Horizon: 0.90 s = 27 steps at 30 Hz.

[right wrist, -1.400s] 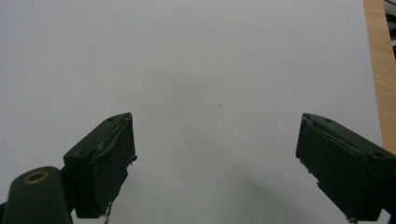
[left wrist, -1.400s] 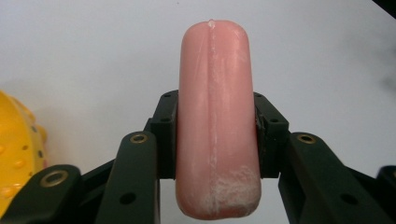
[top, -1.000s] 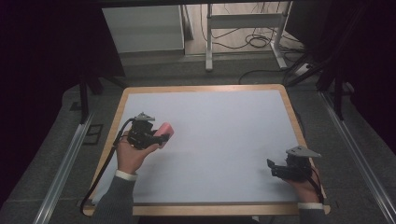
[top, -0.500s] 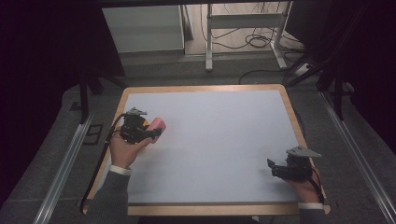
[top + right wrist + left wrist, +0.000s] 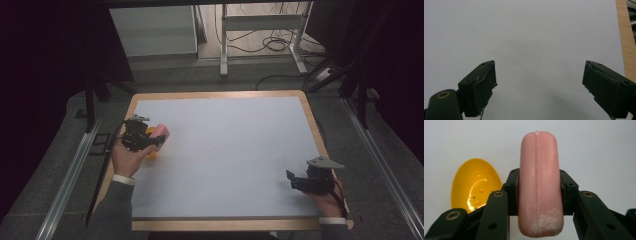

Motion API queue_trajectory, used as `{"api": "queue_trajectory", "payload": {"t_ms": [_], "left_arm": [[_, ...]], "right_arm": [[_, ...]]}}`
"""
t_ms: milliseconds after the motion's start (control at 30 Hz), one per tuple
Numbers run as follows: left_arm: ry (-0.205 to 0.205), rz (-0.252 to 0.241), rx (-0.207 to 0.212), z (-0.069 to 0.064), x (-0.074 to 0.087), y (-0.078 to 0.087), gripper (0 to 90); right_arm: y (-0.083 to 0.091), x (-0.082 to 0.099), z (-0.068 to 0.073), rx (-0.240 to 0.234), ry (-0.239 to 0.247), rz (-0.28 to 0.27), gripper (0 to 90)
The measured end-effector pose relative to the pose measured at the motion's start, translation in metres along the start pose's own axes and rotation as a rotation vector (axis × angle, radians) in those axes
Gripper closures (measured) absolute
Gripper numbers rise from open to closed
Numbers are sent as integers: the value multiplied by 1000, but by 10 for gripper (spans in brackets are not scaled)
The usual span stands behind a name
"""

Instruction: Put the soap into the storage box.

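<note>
My left gripper (image 5: 159, 139) is shut on a pink bar of soap (image 5: 161, 132), near the white table top's left edge. In the left gripper view the pink soap (image 5: 539, 182) stands on edge between the pads (image 5: 512, 192), which press both of its broad sides. A yellow oval dish (image 5: 475, 185) lies on the table below and to the left of the jaws; the same yellow dish (image 5: 152, 152) peeks out beside the left hand in the high view. My right gripper (image 5: 293, 181) rests near the front right corner, jaws wide apart. Nothing lies between its fingers (image 5: 480, 85).
The table (image 5: 235, 155) has a white top and a wooden rim (image 5: 315, 125). Metal rails (image 5: 70, 175) run along both sides on the grey floor. Beyond the far edge stand a white cabinet (image 5: 152, 30) and a metal frame with cables (image 5: 260, 35).
The left hand has carried the pink soap leftward and a little away from me, to above the yellow dish. The right hand has stayed where it was.
</note>
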State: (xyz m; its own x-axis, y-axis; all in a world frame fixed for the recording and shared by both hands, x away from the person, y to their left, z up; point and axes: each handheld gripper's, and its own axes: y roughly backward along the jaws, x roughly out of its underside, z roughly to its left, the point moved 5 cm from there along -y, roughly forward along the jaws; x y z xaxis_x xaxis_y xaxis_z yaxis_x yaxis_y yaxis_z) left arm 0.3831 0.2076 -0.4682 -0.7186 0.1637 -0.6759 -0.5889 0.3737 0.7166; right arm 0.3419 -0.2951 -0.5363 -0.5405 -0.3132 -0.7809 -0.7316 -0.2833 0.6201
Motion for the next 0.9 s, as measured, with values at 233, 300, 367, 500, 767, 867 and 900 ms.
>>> {"api": "queue_trajectory", "payload": {"t_ms": [233,300,367,500,767,867,900], "left_arm": [[11,4,-19,9,2,0,600],[12,10,-19,10,2,0,600],[12,16,-33,15,3,0,600],[21,19,-38,19,4,-1,600],[38,25,-73,31,6,-4,600],[50,39,-93,38,8,-7,600],[54,42,-96,39,9,-9,600]], "right_arm": [[0,0,0,5,-2,1,115],[0,0,0,6,-3,1,115],[0,0,-1,5,-2,1,115],[0,0,-1,6,0,3,115],[1,1,-2,10,-9,4,115],[0,1,-2,12,-8,5,115],[0,1,-2,12,-8,5,115]]}}
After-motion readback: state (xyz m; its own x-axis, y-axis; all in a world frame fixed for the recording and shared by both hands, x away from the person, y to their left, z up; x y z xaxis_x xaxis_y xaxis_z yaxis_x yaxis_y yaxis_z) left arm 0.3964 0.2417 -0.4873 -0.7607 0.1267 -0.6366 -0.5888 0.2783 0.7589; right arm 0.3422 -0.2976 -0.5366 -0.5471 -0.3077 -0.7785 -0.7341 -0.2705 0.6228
